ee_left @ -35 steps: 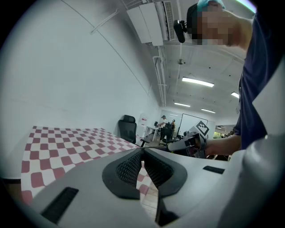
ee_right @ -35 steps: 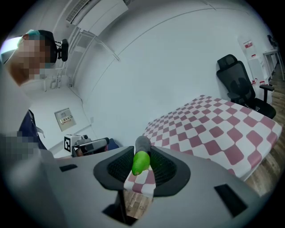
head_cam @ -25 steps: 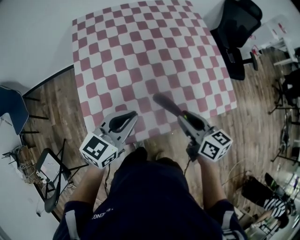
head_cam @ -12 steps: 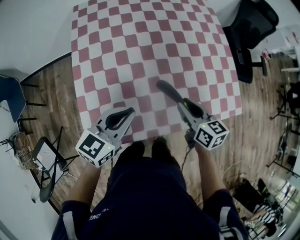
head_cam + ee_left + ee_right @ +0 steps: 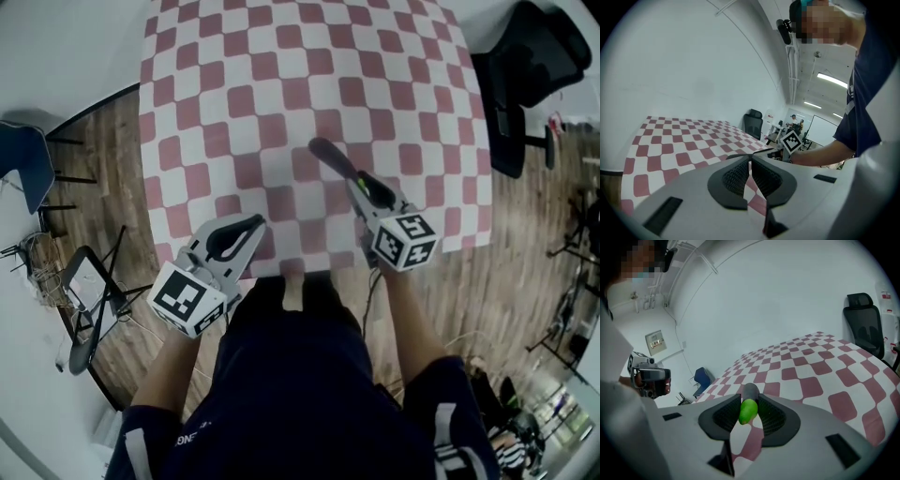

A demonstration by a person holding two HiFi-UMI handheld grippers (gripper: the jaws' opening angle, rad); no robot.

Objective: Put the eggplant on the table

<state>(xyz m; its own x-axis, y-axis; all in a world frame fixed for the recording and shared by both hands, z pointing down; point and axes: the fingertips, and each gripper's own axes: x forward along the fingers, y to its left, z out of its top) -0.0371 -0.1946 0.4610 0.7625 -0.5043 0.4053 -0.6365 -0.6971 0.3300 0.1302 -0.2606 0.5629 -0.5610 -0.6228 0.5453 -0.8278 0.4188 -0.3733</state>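
Observation:
A dark purple eggplant with a green stem end sticks out forward from my right gripper, which is shut on its stem end. It hangs over the near right part of the table's red-and-white checkered cloth; whether it touches the cloth I cannot tell. In the right gripper view the pads clamp the green end on both sides. My left gripper hovers at the table's near edge, left of the eggplant. Its jaws are shut with nothing between them.
A black office chair stands beyond the table's right edge. A blue chair and a black folding stand sit on the wooden floor at the left. The person's dark-clad body fills the bottom of the head view.
My right gripper has carried the eggplant forward and down, from the table's near edge to over the cloth. The left gripper has sunk a little and stayed shut.

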